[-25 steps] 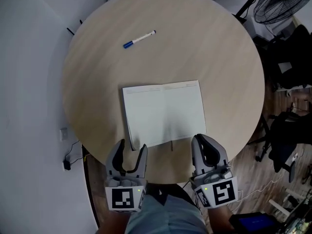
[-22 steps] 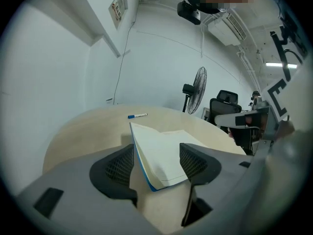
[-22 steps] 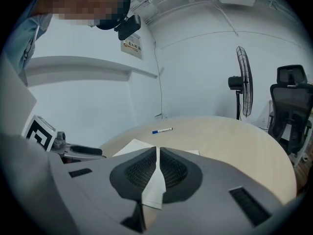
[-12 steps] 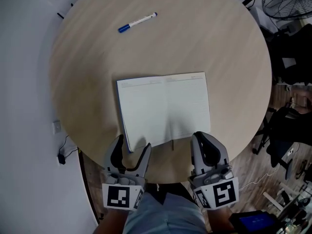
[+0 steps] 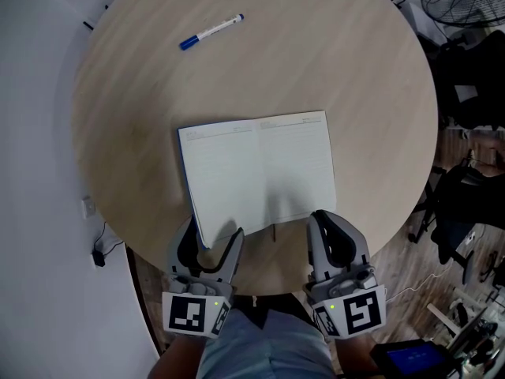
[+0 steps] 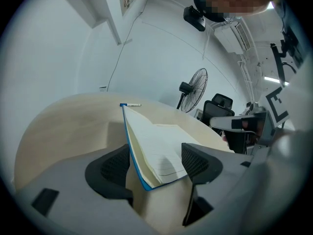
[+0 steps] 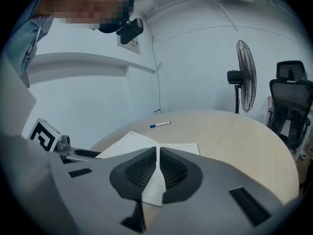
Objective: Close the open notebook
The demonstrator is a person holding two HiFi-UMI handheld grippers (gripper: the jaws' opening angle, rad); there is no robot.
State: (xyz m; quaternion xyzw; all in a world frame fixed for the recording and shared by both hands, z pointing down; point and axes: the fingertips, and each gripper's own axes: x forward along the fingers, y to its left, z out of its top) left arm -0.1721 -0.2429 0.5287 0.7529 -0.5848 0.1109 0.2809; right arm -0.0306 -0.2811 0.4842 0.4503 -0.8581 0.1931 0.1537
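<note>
The open notebook (image 5: 256,172) lies flat on the round wooden table (image 5: 339,54), white lined pages up, with a blue cover edge along its left side. My left gripper (image 5: 211,239) is open at the table's near edge. Its jaws have just been opening, and the notebook's near-left corner (image 6: 146,177) sits between the pads without touching either. My right gripper (image 5: 325,226) is shut, its tips at the notebook's near-right edge; in the right gripper view the pads (image 7: 146,169) meet over the page with nothing visibly pinched.
A blue-capped marker (image 5: 211,31) lies on the far side of the table, also visible as the marker (image 7: 160,125). A standing fan (image 7: 246,72) and black office chairs (image 5: 473,204) are off to the right. A wall runs along the left.
The left gripper's jaws have spread wider around the notebook's near-left corner. Both grippers have sunk slightly toward the table; the right one stays shut.
</note>
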